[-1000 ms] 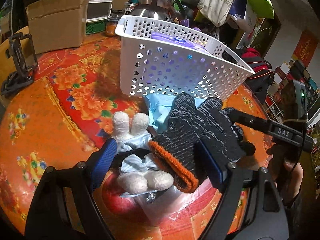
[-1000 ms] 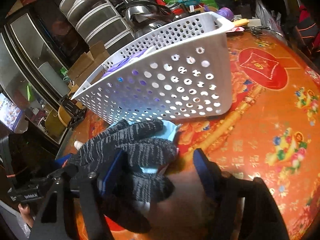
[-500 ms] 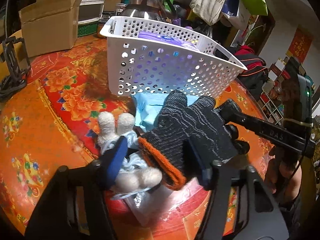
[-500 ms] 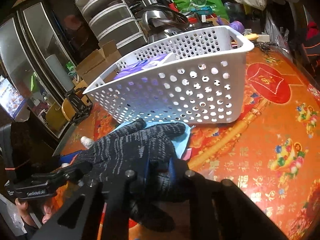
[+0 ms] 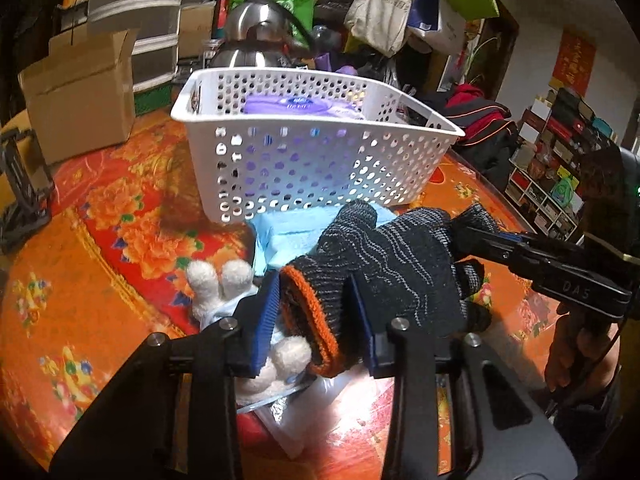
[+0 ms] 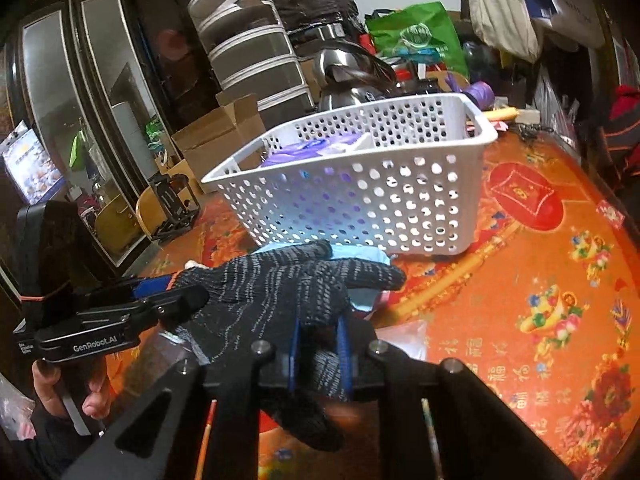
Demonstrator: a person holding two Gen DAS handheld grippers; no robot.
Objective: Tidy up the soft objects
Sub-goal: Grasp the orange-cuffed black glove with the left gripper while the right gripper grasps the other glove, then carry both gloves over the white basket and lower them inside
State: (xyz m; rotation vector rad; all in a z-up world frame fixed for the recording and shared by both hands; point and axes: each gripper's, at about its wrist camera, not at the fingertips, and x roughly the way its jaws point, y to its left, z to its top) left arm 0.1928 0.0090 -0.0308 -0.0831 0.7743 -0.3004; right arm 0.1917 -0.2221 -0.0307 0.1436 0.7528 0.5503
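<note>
Knit glove [image 5: 384, 264]: soft, light, floppy. Left gripper [image 5: 316, 320] pinches its orange cuff; right gripper [image 6: 320, 354] clamps its fingertips. Cuff holds best.

Cluttered household room.
Floral red-orange tablecloth [image 6: 540, 280], steel kettle [image 5: 256, 36], stacked plastic drawers [image 6: 256, 52], cardboard box [image 5: 80, 92], hanging tote bags [image 5: 384, 4].

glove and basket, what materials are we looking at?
Glove: knitted yarn, matte, black flecked with grey, orange cuff; ribbed stitches show and it bends limply between the left gripper and right gripper.
Basket: looks like moulded white plastic, smooth with a slight sheen; even rows of punched holes and a stiff rim.
</note>
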